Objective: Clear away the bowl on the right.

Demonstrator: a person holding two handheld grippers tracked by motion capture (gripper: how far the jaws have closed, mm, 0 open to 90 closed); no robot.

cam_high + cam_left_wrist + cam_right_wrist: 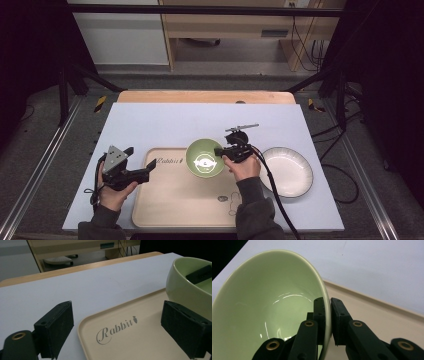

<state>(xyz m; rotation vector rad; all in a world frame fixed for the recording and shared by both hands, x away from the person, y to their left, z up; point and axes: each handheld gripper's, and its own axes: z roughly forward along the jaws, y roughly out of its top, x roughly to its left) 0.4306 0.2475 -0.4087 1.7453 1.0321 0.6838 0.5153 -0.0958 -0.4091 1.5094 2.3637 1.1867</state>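
A pale green bowl (204, 158) sits over the far right part of a beige tray (170, 200) printed "Rabbit". My right gripper (220, 151) is shut on the bowl's right rim, one jaw inside and one outside; in the right gripper view the rim (327, 307) runs between the jaws. I cannot tell whether the bowl rests on the tray or hangs just above it. My left gripper (148, 167) is open at the tray's left edge, holding nothing. In the left gripper view its fingers (56, 327) stand wide apart over the tray (140, 340), with the bowl (187, 290) at the right.
A white plate (287, 171) with a dark rim lies on the light sheet (200, 125) right of the tray. The sheet covers a wooden table (205, 96). Black frame posts stand at both sides, and cables trail at the right.
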